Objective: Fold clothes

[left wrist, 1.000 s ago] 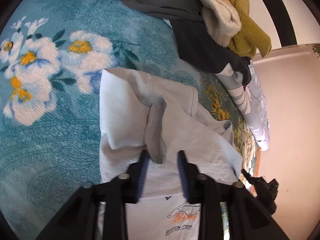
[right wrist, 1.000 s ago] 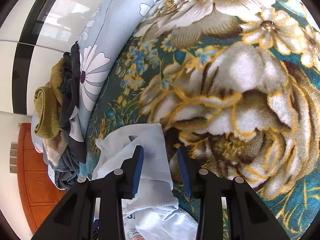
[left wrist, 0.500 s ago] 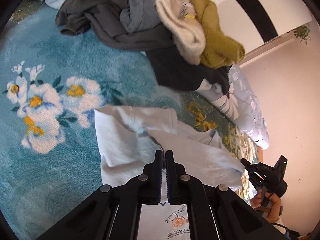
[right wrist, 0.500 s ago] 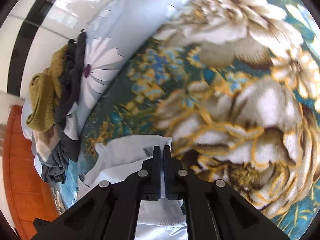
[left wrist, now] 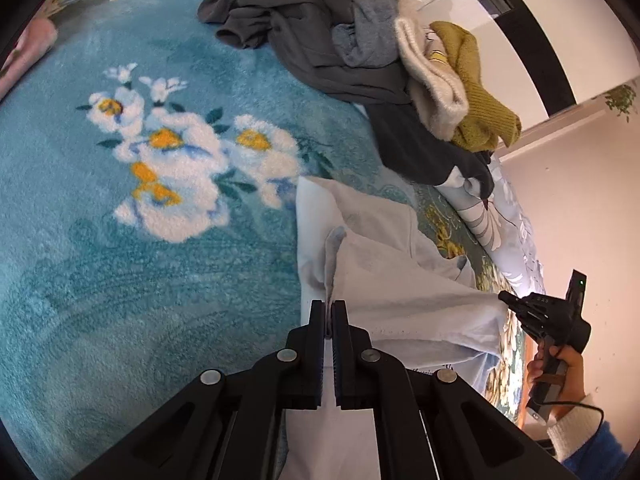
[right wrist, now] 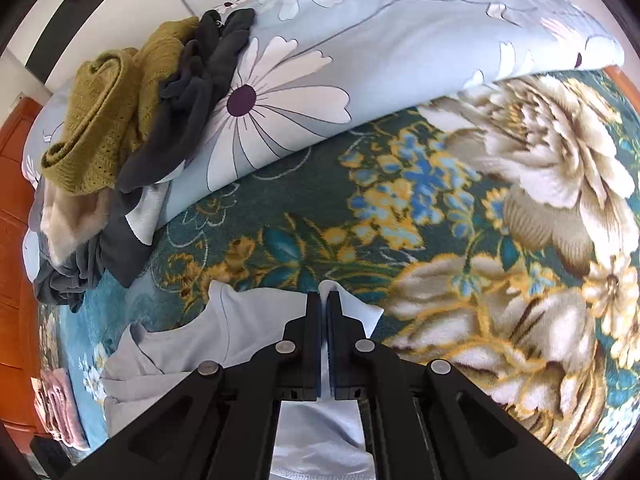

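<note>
We hold the shirt (left wrist: 400,280) pinched in left tongs (left wrist: 329,312) and right tongs (right wrist: 323,300) | risk: thin bites slip when lifted | bunching on blanket (left wrist: 120,280)

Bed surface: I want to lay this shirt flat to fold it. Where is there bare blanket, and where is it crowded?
Free: the teal blanket left of the pale blue shirt, around the white flowers; also the patterned stretch below the floral duvet. Crowded: the clothes pile at the head.
</note>
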Demonstrator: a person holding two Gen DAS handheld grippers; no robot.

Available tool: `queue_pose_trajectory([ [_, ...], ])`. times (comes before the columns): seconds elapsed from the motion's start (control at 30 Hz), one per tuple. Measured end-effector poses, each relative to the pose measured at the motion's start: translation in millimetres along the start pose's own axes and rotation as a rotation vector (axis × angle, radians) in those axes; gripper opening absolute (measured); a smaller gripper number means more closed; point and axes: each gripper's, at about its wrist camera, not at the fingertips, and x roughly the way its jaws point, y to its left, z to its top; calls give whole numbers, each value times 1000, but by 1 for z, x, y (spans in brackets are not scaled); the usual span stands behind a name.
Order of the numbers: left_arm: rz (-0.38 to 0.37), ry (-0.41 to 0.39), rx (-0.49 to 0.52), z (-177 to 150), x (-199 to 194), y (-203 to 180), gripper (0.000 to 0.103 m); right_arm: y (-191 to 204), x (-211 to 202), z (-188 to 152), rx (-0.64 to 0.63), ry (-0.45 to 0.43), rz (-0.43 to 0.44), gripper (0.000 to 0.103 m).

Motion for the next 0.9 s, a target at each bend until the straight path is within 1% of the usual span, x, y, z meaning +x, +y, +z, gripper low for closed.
queue_pose_trajectory([
  [0.07, 13, 22, 31, -2, 5, -3, 4, 3, 5, 1, -4, 19, -29, 2],
  [0.13, -9, 52, -20, -3, 10, 7, 4, 6, 14, -4, -34, 47, -71, 2],
  [0.17, -21, 67, -46, -3, 13, 12, 4, 7, 16, -6, -41, 56, -71, 2],
  [0.2, -36, 65, -71, -2, 12, 16, 4, 7, 16, -8, -40, 56, -53, 2],
  [0.3, -83, 58, -144, 0, 10, 28, 4, 2, 5, -7, -9, 56, 36, 4],
  [0.33, -90, 60, -155, 0, 11, 30, 4, -1, -4, -7, 0, 42, 57, 8],
  [0.37, -97, 61, -166, 0, 11, 31, 4, -5, -13, -9, 6, 21, 73, 14],
  [0.43, -107, 68, -179, 0, 12, 32, 4, -16, -28, -15, 28, 9, 93, 20],
  [0.47, -112, 72, -181, 0, 13, 31, 4, -23, -32, -22, 42, 18, 96, 21],
  [0.57, -121, 81, -172, -2, 13, 27, 4, -46, -30, -50, 88, 74, 103, 21],
  [0.63, -126, 82, -162, -2, 12, 25, 4, -56, -26, -65, 139, 103, 142, 21],
  [0.73, -126, 74, -159, -1, 10, 24, 4, -63, -21, -82, 209, 116, 207, 22],
  [0.87, -116, 79, -186, -2, 10, 31, 4, -63, -9, -95, 243, 163, 217, 23],
  [0.9, -110, 83, -189, -2, 11, 32, 4, -62, -8, -95, 228, 165, 196, 19],
])
